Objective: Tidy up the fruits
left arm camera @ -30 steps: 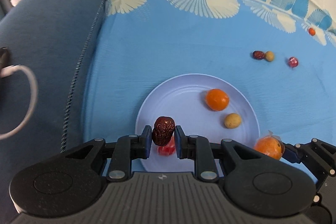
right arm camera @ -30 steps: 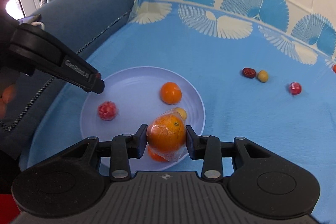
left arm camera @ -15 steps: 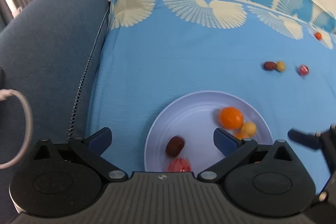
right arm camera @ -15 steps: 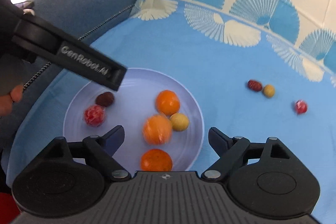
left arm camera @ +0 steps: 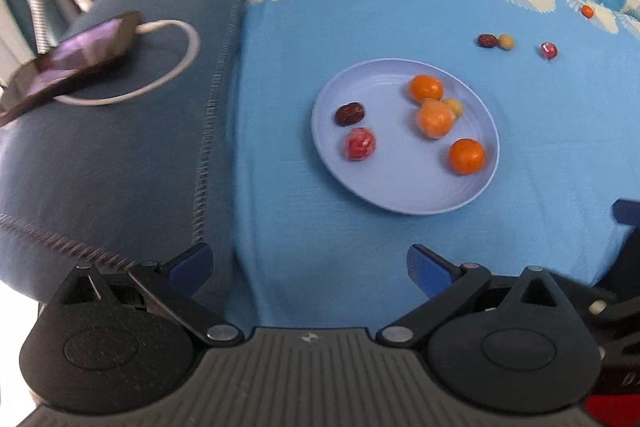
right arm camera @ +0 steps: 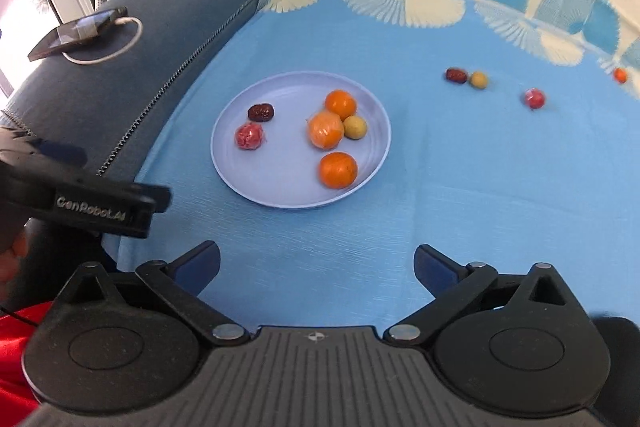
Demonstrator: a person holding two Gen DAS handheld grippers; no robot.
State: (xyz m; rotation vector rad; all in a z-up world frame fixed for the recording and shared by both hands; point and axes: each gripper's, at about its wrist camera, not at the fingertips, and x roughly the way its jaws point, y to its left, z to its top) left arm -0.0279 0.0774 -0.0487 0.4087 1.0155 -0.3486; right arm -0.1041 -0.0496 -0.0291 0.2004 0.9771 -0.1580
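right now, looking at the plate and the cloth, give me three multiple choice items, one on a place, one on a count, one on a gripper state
1. Where does the dark red date on the plate lie?
A. just above the pink wrapped fruit
B. touching the phone
C. under an orange

2. How many pieces lie loose on the blue cloth, off the plate?
A. one
B. four
C. seven

3. How is the right gripper?
A. shut on an orange
B. open, nothing between its fingers
C. shut on the plate rim

Answers:
1. A, the date sits close above the pink fruit at the plate's left side.
2. B, a dark date, a yellow fruit, a red one and a small orange one lie on the cloth.
3. B, its fingers stand wide apart over bare cloth.
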